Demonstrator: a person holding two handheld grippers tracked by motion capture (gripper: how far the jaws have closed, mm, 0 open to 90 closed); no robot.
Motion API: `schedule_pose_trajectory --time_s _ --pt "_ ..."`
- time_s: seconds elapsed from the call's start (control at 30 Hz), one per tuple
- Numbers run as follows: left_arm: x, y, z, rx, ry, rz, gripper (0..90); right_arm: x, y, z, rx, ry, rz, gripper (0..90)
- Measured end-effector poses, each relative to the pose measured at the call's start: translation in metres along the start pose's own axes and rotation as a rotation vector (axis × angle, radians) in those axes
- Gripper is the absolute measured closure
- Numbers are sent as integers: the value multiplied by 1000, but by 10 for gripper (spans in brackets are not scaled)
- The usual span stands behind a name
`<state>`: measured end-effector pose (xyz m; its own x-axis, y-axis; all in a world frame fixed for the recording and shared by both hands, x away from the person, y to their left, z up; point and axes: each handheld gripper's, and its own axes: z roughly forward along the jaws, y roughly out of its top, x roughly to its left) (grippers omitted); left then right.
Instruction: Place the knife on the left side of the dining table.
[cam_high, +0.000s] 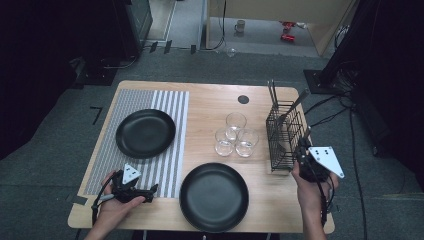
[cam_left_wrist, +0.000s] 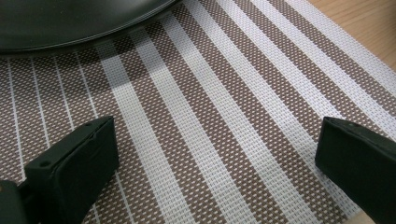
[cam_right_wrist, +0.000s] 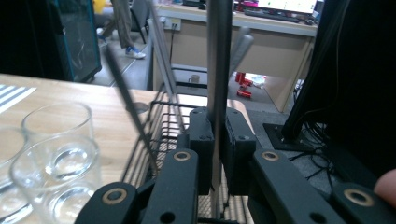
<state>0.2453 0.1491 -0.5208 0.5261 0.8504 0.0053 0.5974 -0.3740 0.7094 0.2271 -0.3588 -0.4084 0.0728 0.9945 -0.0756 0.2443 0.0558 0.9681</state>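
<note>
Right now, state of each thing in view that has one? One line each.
left gripper: open, nothing between its jaws, over the striped placemat
right gripper: shut on an upright utensil handle
wire caddy: upright, utensils standing in it
three glasses: upright, empty, clustered
far plate: empty, on the placemat
near plate: empty, on bare table

left hand low at near left, wrapped round left gripper, forearm coming in from bottom edge. my left jaws point right across table, level, spread wide, nothing between pads. right hand at near right, forearm rising from bottom edge, wrist straight. right gripper points away from me, grey plate on top. my right jaws pressed together, pads nearly meeting, clamped on thin metal handle standing upright between them.
</note>
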Motion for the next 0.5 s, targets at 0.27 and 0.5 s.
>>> schedule_pose_trajectory --time_s 0.27,0.5 --pt "0 0 0 0 0 0 0 -13 1 1 3 10 64 843" --pt "0 0 0 0 0 0 0 -13 2 2 6 10 63 843"
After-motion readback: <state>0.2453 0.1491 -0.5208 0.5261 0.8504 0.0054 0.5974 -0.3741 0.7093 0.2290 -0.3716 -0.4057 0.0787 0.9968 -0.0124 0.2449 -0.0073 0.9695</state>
